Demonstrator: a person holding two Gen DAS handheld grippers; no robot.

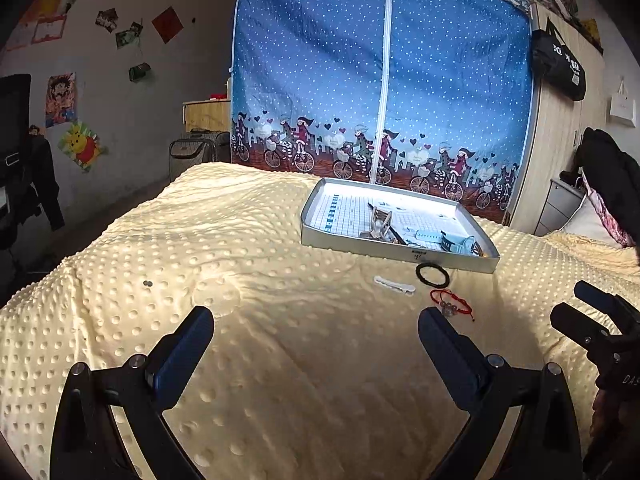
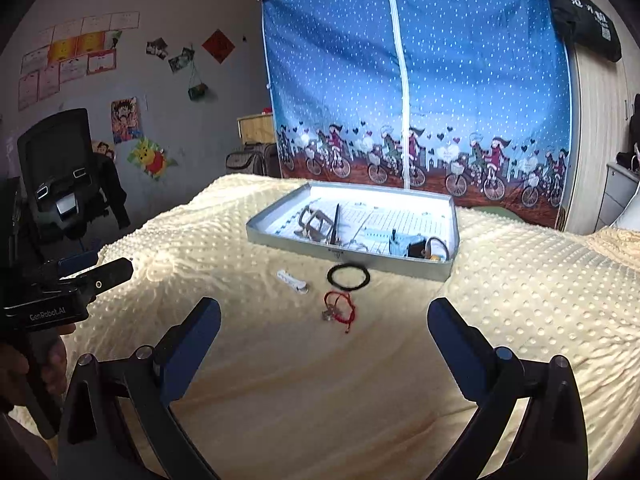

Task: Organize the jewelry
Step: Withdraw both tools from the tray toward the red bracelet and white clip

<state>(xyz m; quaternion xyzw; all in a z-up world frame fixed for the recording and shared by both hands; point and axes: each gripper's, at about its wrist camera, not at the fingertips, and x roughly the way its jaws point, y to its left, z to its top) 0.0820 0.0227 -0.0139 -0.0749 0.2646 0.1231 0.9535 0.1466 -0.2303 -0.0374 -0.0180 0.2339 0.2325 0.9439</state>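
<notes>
A shallow silver tin tray lies on the cream dotted blanket and holds a metal clip, a dark stick and pale blue pieces. In front of it lie a black hair tie, a white hair clip and a red string bracelet with small beads. My left gripper hangs open over bare blanket, left of the bracelet. My right gripper is open too, with the bracelet just beyond the gap between its fingers. Each gripper shows at the edge of the other's view.
A blue dotted fabric wardrobe stands behind the bed. A wooden wardrobe with a black bag is at right, a pillow beside it. An office chair stands at left. A hand holds the left gripper.
</notes>
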